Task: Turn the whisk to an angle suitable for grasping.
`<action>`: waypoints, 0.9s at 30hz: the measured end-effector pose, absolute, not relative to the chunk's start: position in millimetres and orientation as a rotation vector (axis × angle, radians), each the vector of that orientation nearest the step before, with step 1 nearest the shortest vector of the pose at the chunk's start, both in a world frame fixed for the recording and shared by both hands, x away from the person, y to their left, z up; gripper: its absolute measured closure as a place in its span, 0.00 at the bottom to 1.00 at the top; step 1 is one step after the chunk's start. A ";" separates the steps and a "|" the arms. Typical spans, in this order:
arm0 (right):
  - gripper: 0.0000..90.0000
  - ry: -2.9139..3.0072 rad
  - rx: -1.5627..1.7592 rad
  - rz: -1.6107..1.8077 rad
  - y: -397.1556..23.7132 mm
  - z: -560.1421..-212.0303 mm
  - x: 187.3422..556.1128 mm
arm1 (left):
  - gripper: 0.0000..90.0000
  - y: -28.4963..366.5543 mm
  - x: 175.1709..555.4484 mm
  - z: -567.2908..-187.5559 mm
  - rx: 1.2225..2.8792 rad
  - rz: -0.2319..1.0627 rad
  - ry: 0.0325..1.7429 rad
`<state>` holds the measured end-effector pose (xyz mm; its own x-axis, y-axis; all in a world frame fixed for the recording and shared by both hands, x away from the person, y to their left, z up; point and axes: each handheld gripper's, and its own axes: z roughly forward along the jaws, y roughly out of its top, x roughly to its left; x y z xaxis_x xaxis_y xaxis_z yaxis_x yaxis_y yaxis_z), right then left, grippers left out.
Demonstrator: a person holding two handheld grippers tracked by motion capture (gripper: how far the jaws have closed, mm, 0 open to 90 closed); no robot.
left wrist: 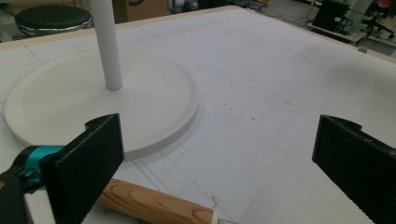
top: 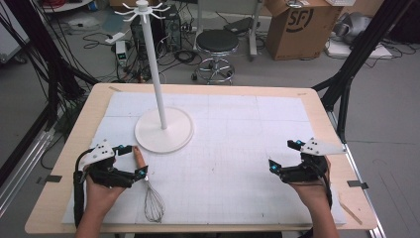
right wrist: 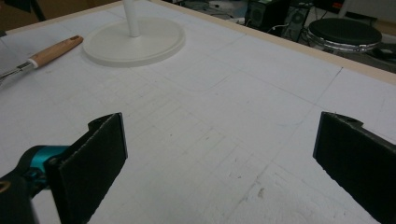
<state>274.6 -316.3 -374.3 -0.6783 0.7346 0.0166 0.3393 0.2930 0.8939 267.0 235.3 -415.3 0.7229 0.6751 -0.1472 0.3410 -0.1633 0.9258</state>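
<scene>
Early stage, nothing lifted yet. Left tool (top: pixel 128 159) wide open, empty, poised over the wooden handle of the whisk (top: pixel 151 193), which lies flat on the table (top: pixel 317 106) just below its jaws, wire loops trailing back toward the person. Right tool (top: pixel 284 154) also wide open, empty, well apart from it. Just ahead of left tool: white stand (top: pixel 163 130), smooth round base, slim pole, hooks on top. Grasping and presumably hanging left to do.
</scene>
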 end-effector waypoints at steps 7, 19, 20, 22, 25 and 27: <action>0.02 2.169 0.974 1.352 -320.0 -376.9 273.4 | 0.03 233.6 268.9 -413.1 1.765 0.370 0.807; 0.02 2.182 0.984 1.335 -318.7 -380.0 273.5 | 0.03 233.4 271.2 -416.6 1.830 0.423 0.889; 0.02 2.188 0.983 1.324 -316.6 -380.5 274.2 | 0.03 234.2 271.5 -417.1 1.835 0.431 0.902; 0.02 2.192 0.984 1.321 -315.5 -381.0 274.6 | 0.03 235.3 272.2 -418.1 1.841 0.436 0.928; 0.02 2.205 0.982 1.304 -313.3 -382.5 275.6 | 0.03 234.9 273.8 -419.5 1.853 0.430 0.947; 0.02 2.205 0.989 1.302 -313.6 -383.0 275.6 | 0.03 232.4 275.2 -421.3 1.869 0.426 0.959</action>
<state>275.6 -313.6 -383.0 -0.6727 0.7397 0.0180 0.3730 0.3181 0.8716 275.2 232.4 -421.3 0.6305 0.7685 -0.1091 0.4345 -0.2330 0.8700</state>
